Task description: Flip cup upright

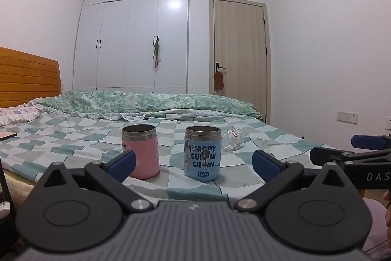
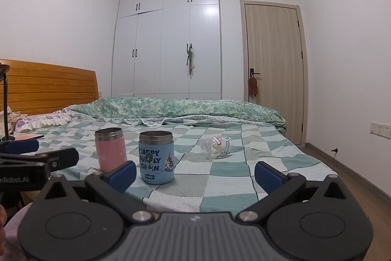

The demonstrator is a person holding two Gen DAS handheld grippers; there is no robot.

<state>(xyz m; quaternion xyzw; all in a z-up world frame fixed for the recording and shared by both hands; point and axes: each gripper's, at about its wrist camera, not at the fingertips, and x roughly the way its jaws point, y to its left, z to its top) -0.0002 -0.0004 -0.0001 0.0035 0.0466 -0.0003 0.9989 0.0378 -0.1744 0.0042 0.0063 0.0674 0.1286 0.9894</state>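
Observation:
A clear glass cup (image 1: 232, 139) lies on its side on the checkered bedspread, behind and right of the blue cup; it also shows in the right wrist view (image 2: 216, 145). A pink steel cup (image 1: 141, 151) (image 2: 110, 150) and a blue printed steel cup (image 1: 202, 153) (image 2: 157, 157) stand upright. My left gripper (image 1: 193, 166) is open and empty, near the bed's front edge, short of the cups. My right gripper (image 2: 195, 174) is open and empty, also short of them; it shows at the right of the left wrist view (image 1: 342, 151).
The bed (image 2: 220, 187) has a rumpled green quilt (image 2: 171, 109) at the back and a wooden headboard (image 2: 48, 85) at left. A pink book (image 2: 28, 137) lies by the pillow. A lamp stand (image 2: 6, 102) rises at left. Wardrobe and door are beyond.

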